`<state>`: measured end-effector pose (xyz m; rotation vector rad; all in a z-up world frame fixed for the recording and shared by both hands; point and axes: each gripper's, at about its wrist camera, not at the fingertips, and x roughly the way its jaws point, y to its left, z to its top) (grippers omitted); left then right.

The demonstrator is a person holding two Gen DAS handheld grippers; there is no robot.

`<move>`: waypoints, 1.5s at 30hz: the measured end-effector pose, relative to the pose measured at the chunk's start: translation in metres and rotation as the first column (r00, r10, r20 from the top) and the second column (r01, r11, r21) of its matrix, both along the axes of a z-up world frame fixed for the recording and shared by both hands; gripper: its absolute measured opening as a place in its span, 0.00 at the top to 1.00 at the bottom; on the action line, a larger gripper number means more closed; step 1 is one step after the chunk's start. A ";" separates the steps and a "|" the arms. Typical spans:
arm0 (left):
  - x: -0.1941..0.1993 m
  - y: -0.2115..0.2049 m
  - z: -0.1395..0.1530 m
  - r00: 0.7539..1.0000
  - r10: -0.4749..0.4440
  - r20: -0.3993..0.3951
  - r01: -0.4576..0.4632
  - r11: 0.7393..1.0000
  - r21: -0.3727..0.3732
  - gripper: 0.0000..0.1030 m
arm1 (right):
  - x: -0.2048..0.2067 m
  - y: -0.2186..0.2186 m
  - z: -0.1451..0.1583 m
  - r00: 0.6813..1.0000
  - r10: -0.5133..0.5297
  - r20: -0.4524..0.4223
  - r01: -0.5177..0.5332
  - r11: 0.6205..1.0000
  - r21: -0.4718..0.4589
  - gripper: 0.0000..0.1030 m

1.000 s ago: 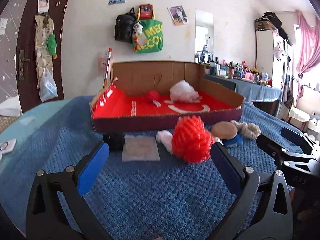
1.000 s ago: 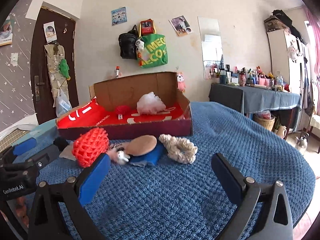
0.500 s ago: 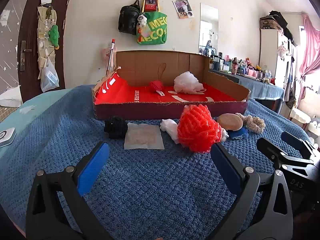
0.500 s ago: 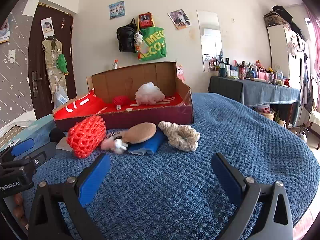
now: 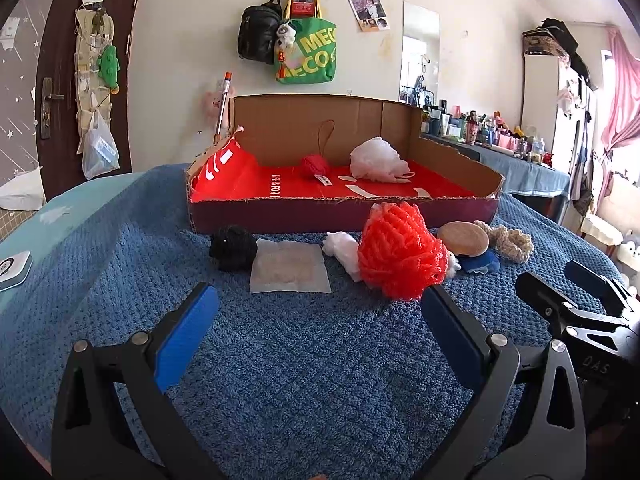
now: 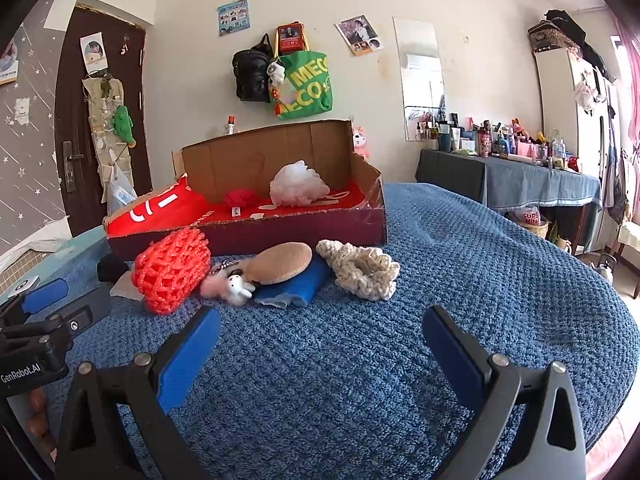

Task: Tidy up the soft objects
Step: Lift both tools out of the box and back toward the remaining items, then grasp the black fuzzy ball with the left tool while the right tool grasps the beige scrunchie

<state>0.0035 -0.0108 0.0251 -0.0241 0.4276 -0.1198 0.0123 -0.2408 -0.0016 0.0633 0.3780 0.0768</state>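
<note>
On the blue blanket, in front of the cardboard box (image 5: 344, 216) (image 6: 280, 232), lie a red mesh puff (image 5: 400, 254) (image 6: 172, 274), a black pom (image 5: 234, 248), a flat white pad (image 5: 289, 267), a white fluff (image 5: 340, 246), a tan round puff (image 5: 464, 237) (image 6: 282, 262) on a blue cloth (image 6: 296, 286), a cream crochet scrunchie (image 5: 506, 236) (image 6: 362, 266) and a small bunny plush (image 6: 232, 284). In the box sit a red yarn ball (image 5: 314, 165) (image 6: 239, 198) and a white mesh puff (image 5: 376, 160) (image 6: 298, 184). My left gripper (image 5: 316, 330) and right gripper (image 6: 320, 344) are open and empty, short of the objects.
The box has a red liner and a tall back wall. A door stands at the left (image 6: 88, 128). Bags hang on the wall (image 5: 304, 52). A cluttered side table (image 6: 508, 168) stands at the right. A small device (image 5: 12, 270) lies at the blanket's left edge.
Both grippers have tilted and shifted slightly, so the objects sit a little higher and nearer in both views. Both stay open. No object has moved.
</note>
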 end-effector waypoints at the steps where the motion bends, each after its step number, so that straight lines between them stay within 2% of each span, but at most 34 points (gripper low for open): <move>1: 0.000 0.000 0.000 1.000 0.000 -0.002 0.000 1.000 0.001 0.00 | 0.000 0.001 0.000 1.000 -0.001 0.000 0.001 1.000 0.001 0.00; 11: 0.004 0.001 0.001 1.000 -0.007 -0.018 0.007 1.000 -0.003 0.00 | 0.003 0.002 0.003 1.000 -0.001 -0.006 0.001 1.000 -0.001 0.00; 17: 0.007 0.009 0.014 1.000 -0.008 -0.019 0.009 1.000 0.025 0.00 | 0.009 0.005 0.017 1.000 0.010 -0.018 -0.010 1.000 -0.012 0.00; 23: 0.026 0.023 0.023 0.997 -0.037 -0.072 0.037 0.999 0.003 0.00 | 0.020 0.007 0.028 0.999 0.003 -0.050 -0.005 0.999 -0.034 0.00; 31: 0.057 0.038 0.029 0.985 -0.067 -0.158 0.071 0.997 0.018 0.00 | 0.049 -0.009 0.044 0.988 0.024 -0.153 -0.029 0.999 -0.031 0.00; 38: 0.082 0.055 0.029 0.965 -0.101 -0.243 0.106 0.994 0.005 0.00 | 0.077 -0.027 0.041 0.955 0.063 -0.289 -0.077 0.996 -0.039 0.00; 45: 0.103 0.069 0.025 0.954 -0.104 -0.282 0.131 0.988 0.079 0.00 | 0.099 -0.046 0.031 0.913 0.115 -0.392 -0.126 0.992 -0.002 0.00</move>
